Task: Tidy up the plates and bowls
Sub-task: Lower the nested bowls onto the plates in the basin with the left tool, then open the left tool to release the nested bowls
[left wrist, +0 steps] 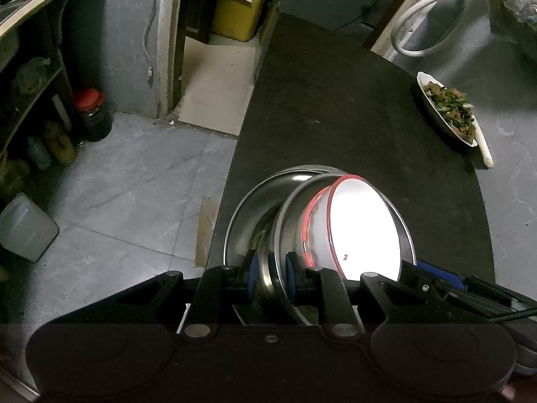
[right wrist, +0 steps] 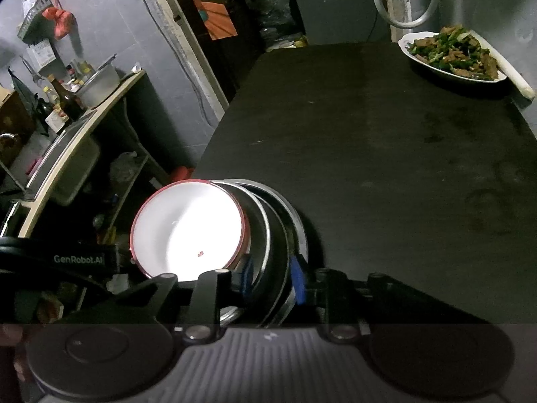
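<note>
Stack: a nested pile of dishes is seen tipped on edge near the front left corner of the dark table (right wrist: pixel 386 141), close to its curved edge.
White bowl (left wrist: pixel 362 225): glossy white inside, glaring under the light, with a thin red rim and a tiny red mark on its inner face; it is nested in the upper metal dish.
Inner steel dish (left wrist: pixel 288 221): shallow, round, with a rolled rim; the white bowl is cradled in it.
Outer steel dish (left wrist: pixel 255 201): wider and shiny, sitting behind the inner one; its rim shows as a bright arc.
Left gripper (left wrist: pixel 272 278): its blue-padded fingers are closed on the rim of the inner steel dish, one pad on each side of the metal wall.
Right gripper (right wrist: pixel 273 278): its blue pads straddle the steel rims from the opposite side; the right pad looks slightly off the metal, though contact cannot be judged with certainty in the dark view.
Plate of food (right wrist: pixel 453 55): a white oval plate of green and brown stir-fry stands at the far right corner of the table, well apart from the stack.
Floor (left wrist: pixel 127 181): grey tiles are visible to the left of the table.
</note>
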Demonstrator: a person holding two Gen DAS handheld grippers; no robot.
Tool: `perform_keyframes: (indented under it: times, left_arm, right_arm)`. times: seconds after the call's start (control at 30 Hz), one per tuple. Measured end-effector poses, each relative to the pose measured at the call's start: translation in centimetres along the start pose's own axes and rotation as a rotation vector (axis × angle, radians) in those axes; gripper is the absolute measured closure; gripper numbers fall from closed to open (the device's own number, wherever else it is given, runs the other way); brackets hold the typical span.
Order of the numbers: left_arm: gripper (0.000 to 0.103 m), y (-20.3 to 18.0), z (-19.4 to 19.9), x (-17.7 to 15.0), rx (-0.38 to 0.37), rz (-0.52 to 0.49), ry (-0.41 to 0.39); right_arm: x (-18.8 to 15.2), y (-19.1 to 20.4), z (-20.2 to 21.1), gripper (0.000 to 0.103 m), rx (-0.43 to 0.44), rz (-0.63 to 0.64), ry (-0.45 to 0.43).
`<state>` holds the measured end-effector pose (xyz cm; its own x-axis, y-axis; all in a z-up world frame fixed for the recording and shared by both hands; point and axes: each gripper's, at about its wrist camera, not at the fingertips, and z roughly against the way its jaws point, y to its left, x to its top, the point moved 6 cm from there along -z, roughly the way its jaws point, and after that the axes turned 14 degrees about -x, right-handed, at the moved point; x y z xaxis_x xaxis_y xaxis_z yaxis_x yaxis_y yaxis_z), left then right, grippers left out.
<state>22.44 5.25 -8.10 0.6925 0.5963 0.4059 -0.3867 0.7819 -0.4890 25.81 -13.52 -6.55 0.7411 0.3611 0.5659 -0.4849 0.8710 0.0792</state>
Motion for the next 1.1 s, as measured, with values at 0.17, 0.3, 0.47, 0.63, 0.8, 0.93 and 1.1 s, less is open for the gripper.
perform_keyframes:
  times: [0.17, 0.3, 0.47, 0.63, 0.8, 0.93, 1.1]
  left_arm:
    - [0.082, -0.2, -0.1, -0.1, 0.013, -0.01, 0.002]
    - [0.081, -0.4, 0.0, -0.2, 0.027, -0.029, 0.002]
    - [0.075, -0.8, 0.2, -0.2, 0.05, -0.056, -0.012]
    - [0.069, -1.0, 0.7, -0.2, 0.074, -0.081, -0.033]
    - [0.066, -1.0, 1.0, -0.3, 0.079, -0.084, -0.044]
    - [0.066, -1.2, 1.1, -0.4, 0.083, -0.092, -0.04]
    - [0.063, -1.6, 1.1, -0.3, 0.1, -0.108, -0.05]
  right_arm:
    - [-0.1, -0.3, 0.1, 0.069, -0.002, -0.003, 0.001]
    - [-0.1, -0.5, 0.1, 0.066, -0.01, -0.002, -0.001]
    - [-0.1, -1.0, 0.4, 0.051, -0.022, -0.01, -0.018]
    - [-0.1, -1.3, 0.4, 0.047, -0.022, -0.017, -0.022]
    - [-0.3, -1.4, 0.4, 0.045, -0.023, -0.017, -0.023]
    - [-0.3, -1.6, 0.5, 0.042, -0.028, -0.031, -0.025]
    - [-0.4, -1.9, 0.6, 0.036, -0.038, -0.04, -0.04]
